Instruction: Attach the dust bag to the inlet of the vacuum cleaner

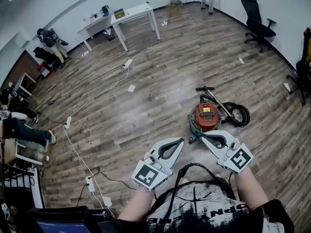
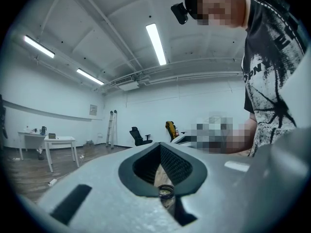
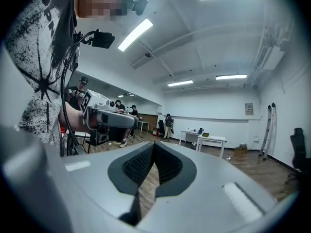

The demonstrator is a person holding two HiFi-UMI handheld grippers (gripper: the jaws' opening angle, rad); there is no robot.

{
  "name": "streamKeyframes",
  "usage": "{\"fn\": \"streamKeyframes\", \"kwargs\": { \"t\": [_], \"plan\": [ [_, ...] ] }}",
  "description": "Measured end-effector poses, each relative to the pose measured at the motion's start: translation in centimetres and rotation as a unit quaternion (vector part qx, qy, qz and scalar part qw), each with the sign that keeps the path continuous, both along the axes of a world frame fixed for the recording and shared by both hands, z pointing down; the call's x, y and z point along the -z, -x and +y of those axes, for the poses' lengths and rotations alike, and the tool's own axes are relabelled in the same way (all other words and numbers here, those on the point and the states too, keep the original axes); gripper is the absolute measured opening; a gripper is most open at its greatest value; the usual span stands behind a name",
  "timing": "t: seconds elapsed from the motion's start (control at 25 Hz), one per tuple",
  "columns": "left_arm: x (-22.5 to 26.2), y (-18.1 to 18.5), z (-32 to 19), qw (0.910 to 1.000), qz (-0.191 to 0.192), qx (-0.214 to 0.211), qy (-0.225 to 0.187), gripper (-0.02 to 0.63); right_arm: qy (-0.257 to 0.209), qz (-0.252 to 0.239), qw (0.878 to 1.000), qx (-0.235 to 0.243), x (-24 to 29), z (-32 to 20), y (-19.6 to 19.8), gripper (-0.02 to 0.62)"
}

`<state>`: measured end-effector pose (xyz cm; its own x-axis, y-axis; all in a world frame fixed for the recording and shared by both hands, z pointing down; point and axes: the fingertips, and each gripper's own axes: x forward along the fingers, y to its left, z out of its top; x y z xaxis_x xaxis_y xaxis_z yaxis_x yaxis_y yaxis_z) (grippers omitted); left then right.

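**Both clenched: left tool [image 1: 181, 141], right tool [image 1: 203, 138] held level**

Wide wooden floor [image 1: 160, 86] lies open ahead, a power strip [image 1: 128, 62] and its cable on the left side, an office chair [image 1: 257, 23] by the far right wall. Red vacuum cleaner [image 1: 206, 116] sits on that floor, black hose [image 1: 239, 114] coiled at its right. Forearms reach forward, tips angled toward each other just short of the vacuum cleaner, jaws pressed together on nothing.

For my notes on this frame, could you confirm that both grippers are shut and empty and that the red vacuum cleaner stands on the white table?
One slip: the head view shows the red vacuum cleaner standing on the wooden floor, just beyond the grippers. The left gripper and right gripper are indeed shut and empty.
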<state>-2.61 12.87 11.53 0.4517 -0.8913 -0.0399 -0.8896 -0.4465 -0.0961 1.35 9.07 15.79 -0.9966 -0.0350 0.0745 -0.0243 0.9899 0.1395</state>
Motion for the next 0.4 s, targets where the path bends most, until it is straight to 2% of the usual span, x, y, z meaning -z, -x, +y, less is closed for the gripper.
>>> {"fn": "streamKeyframes", "kwargs": {
  "t": [0.2,0.32,0.4],
  "plan": [
    [0.3,0.0,0.1,0.9999,-0.003,-0.017,0.002,0.002,-0.022,-0.008,1.0,-0.007,0.5,0.0,0.4,0.006],
    [-0.5,-0.1,-0.1,0.9996,-0.007,-0.021,0.02,0.002,-0.011,-0.006,1.0,-0.011,0.3,-0.1,0.4,0.006],
    [-0.7,-0.2,-0.4,0.9994,-0.014,-0.027,0.017,0.002,-0.011,-0.01,1.0,-0.012,0.3,-0.3,0.3,0.006]
  ]
}}
